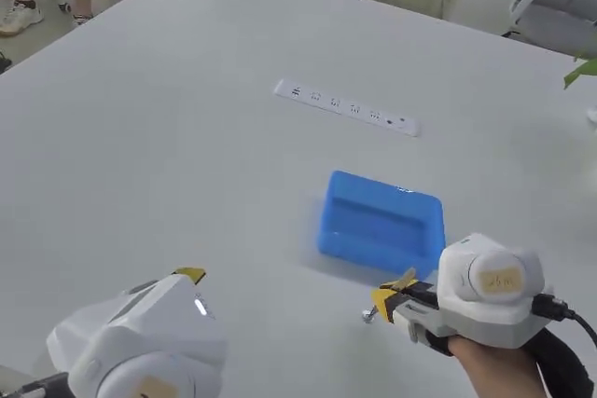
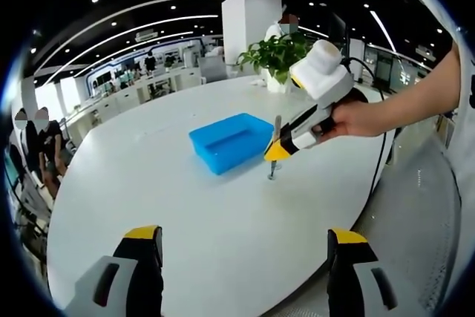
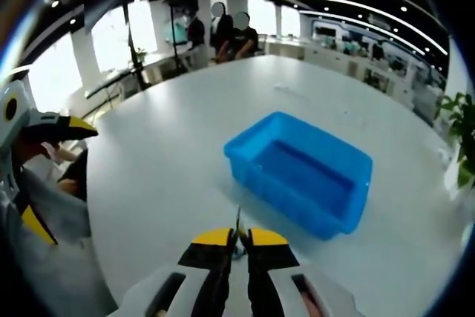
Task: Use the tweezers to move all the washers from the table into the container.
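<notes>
Right gripper (image 3: 238, 238) clamped the tweezers (image 3: 238, 218); left gripper (image 2: 243, 235) gaped empty; the blue tub (image 3: 274, 191) ahead seemingly held 0 washers yet.

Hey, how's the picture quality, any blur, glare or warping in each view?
Head view: the blue container looks smeared by motion blur, light is even. Left gripper view: fisheye bends the table edge into a curve. Right gripper view: windows at left blow out white, and the right gripper near the lens is soft.
</notes>
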{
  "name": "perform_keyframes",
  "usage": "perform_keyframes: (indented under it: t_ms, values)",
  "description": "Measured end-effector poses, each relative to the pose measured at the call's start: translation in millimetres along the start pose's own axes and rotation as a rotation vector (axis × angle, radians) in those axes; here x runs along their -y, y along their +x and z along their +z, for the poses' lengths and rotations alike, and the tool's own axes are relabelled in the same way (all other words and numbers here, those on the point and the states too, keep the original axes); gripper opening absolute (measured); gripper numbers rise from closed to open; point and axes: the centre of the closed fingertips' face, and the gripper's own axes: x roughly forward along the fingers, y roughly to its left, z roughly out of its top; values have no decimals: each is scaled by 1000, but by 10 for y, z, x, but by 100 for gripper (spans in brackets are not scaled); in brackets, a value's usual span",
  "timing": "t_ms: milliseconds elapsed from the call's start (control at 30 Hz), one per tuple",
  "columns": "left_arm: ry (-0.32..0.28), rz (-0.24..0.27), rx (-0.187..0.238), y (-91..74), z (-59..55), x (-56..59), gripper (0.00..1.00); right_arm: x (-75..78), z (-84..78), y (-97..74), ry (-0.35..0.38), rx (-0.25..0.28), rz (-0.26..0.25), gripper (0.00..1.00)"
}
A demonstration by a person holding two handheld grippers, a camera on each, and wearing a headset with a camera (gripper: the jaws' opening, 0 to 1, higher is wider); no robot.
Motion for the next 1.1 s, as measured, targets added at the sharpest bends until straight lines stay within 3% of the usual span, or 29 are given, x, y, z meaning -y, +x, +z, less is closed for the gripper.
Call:
perform_keyframes:
  t_ms: [100,367,567,933,1100]
  values:
    - [6,9,8,-11,28,-13,94,-9,4,27,-48,-11,-10,4]
    - [4,11,7,-15,21,-19,93,-12,49,107,-81,-5,-35,3]
    - [11,18,3,-28,9,-43,93,31,66,114,-11,16,-47,3]
    - [22,22,8,-44,37,-47,93,14,37,65,-25,-7,-39,2]
    - [26,27,12,-54,49,-58,92,41,111,-30,32,25,-33,2]
